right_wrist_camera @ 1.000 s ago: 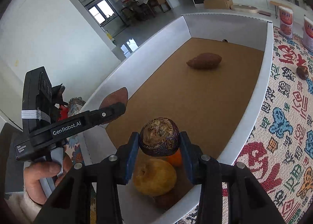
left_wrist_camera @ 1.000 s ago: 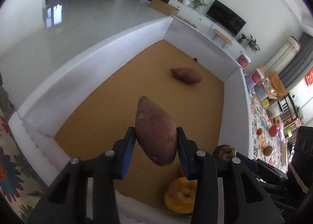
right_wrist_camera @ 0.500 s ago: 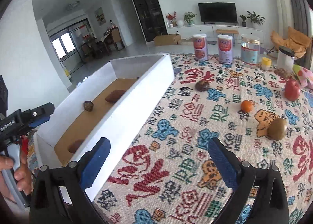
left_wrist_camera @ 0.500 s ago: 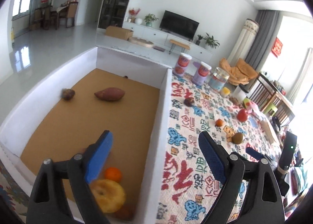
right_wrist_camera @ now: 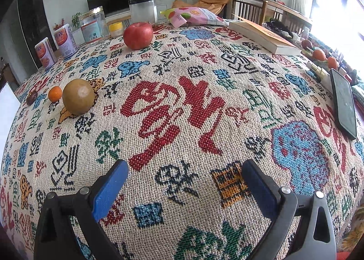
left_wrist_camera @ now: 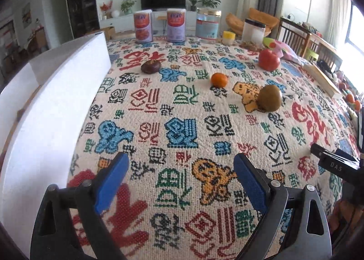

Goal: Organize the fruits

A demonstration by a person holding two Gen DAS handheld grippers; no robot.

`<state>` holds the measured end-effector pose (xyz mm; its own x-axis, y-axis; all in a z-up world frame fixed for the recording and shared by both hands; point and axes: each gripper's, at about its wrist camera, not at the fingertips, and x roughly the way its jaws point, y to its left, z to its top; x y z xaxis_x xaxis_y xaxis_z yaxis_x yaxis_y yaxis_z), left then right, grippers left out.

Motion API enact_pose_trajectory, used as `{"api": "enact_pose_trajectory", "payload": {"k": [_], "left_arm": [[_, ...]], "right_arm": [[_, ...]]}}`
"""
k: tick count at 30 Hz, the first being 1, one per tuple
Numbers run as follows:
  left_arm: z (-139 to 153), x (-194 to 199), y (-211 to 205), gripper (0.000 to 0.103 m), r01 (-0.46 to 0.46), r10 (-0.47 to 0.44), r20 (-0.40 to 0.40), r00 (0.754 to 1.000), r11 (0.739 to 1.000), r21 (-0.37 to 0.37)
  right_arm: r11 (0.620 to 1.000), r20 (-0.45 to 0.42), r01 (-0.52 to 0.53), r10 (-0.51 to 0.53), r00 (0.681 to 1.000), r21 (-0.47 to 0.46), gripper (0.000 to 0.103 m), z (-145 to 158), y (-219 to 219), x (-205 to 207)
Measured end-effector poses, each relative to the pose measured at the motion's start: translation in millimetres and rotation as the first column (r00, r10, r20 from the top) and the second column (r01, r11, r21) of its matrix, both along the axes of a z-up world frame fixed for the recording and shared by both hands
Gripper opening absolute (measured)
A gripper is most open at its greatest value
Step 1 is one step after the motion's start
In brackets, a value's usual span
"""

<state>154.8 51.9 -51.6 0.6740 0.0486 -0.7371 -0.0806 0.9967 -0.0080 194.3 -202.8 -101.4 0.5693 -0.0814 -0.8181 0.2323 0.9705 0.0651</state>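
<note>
Fruit sits loose on the cloth (left_wrist_camera: 182, 105). In your left view: the passion fruit (left_wrist_camera: 151, 66) at 11 o'clock near the box wall (left_wrist_camera: 56, 91), the tangerine (left_wrist_camera: 219, 79) at 12, the kiwi (left_wrist_camera: 270, 100) at 1, the apple (left_wrist_camera: 268, 59) beyond. Your left gripper (left_wrist_camera: 180, 174) is spread wide and empty.

In your right view the kiwi (right_wrist_camera: 78, 96) touches the tangerine (right_wrist_camera: 55, 94) at 10 o'clock. Your right gripper (right_wrist_camera: 185, 181) gapes, empty. Nudge either and it may roll; the phone (right_wrist_camera: 344, 105) at 2 could get knocked.
</note>
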Motion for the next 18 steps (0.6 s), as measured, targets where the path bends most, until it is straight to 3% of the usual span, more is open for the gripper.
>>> {"api": "enact_pose_trajectory", "payload": {"k": [5,18], "left_arm": [[-33,14,8,0.094,-0.023,0.022,-0.078,0.997,1.000,-0.003],[-35,17,4,0.098,-0.022,0.022,-0.087,0.996,1.000,0.008]], "right_arm": [[1.000,-0.012,-0.015,0.015,1.000,-0.028,0.101,-3,9,2],[1.000,-0.018,-0.015,0.015,1.000,-0.025,0.103,-5,9,0]]}}
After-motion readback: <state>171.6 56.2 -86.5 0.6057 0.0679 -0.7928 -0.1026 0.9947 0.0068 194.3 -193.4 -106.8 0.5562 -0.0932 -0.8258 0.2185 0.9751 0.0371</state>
